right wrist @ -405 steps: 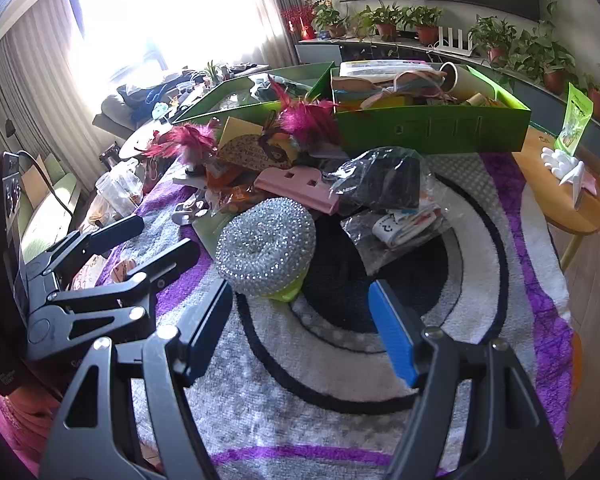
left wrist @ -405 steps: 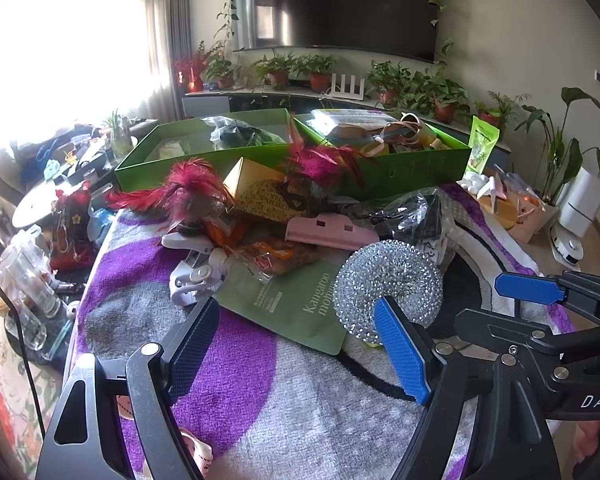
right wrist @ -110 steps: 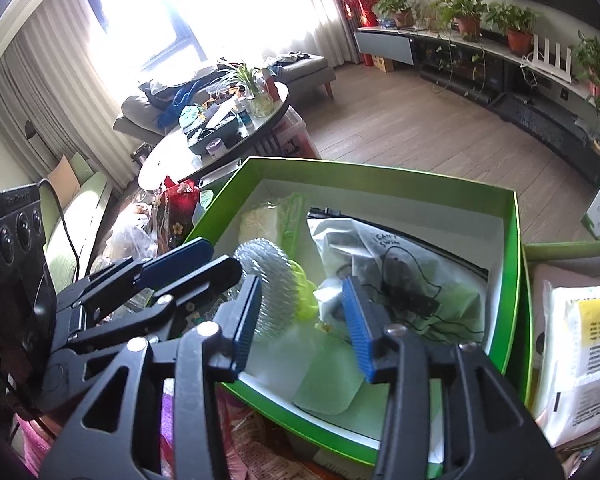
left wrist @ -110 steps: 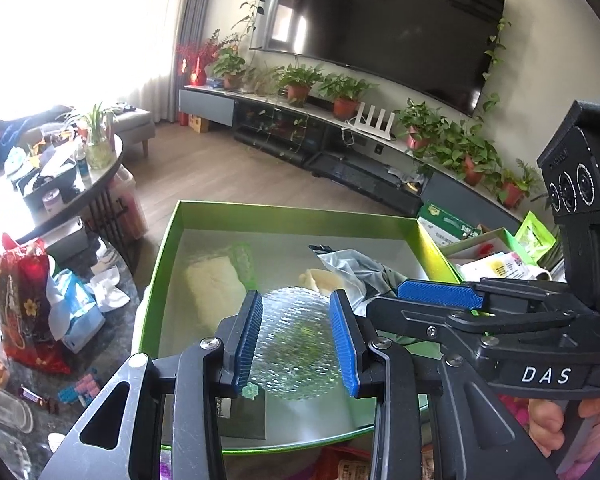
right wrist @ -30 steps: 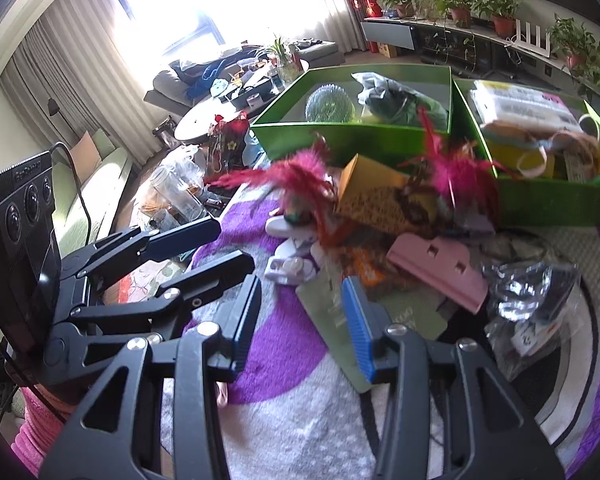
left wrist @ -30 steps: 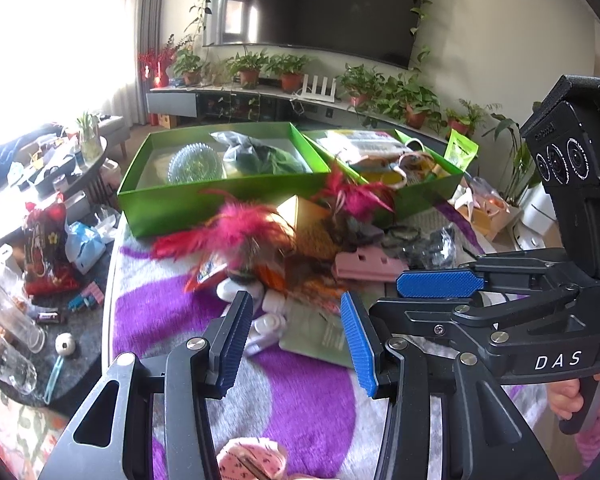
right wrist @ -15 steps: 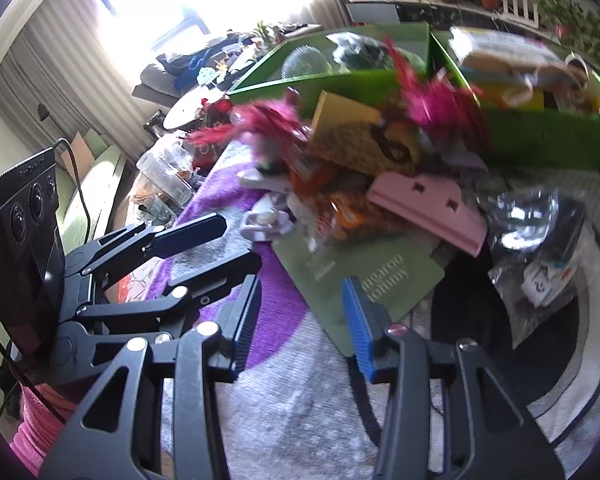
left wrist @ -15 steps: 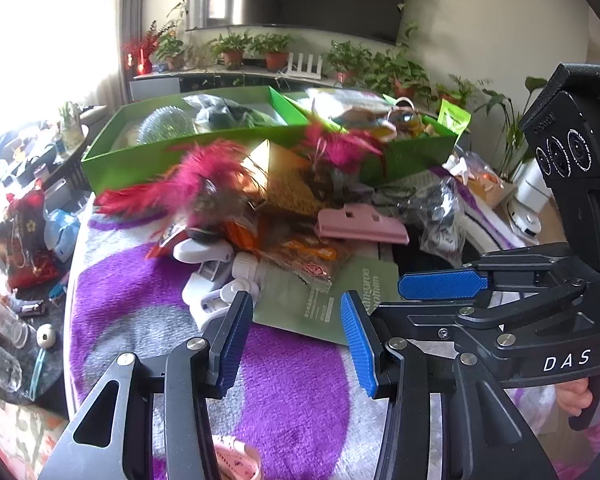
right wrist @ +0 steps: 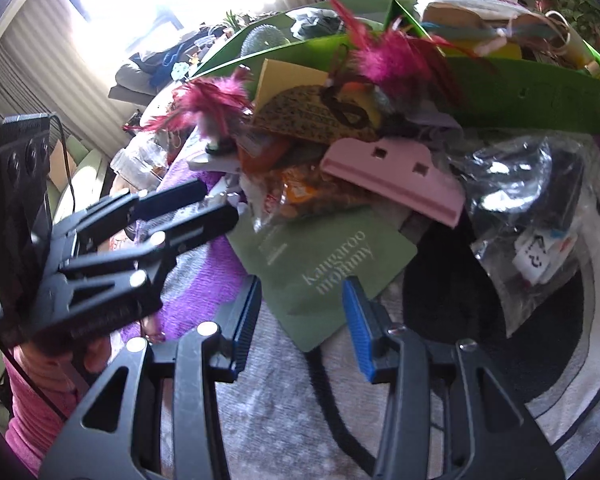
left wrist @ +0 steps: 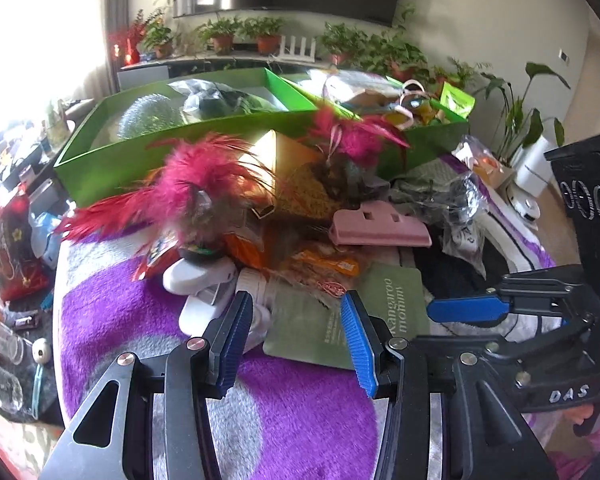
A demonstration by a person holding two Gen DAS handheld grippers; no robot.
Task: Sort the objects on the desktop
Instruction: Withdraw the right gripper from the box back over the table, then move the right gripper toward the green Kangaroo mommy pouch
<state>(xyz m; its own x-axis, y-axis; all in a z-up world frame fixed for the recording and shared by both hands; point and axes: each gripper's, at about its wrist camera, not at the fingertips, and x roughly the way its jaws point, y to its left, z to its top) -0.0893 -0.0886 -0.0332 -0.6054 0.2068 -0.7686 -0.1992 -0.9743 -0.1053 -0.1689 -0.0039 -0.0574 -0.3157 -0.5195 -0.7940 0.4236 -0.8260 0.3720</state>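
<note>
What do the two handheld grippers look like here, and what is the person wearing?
Both the left gripper and the right gripper have black angular frames with silver screws, and fingers faced with ribbed blue pads. The right gripper's body carries white "DAS" lettering and a black box with three round dials. A thin black cable runs from the left one. The sleeve is pink.

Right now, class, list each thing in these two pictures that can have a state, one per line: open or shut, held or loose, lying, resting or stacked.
left gripper: open, empty
right gripper: open, empty
green sachet: lying flat, partly under the pile
pink clip: resting on the pile, not held
left green box: open, holds a scrubber
right green box: open, full
clear bag: lying loose on the cloth
</note>
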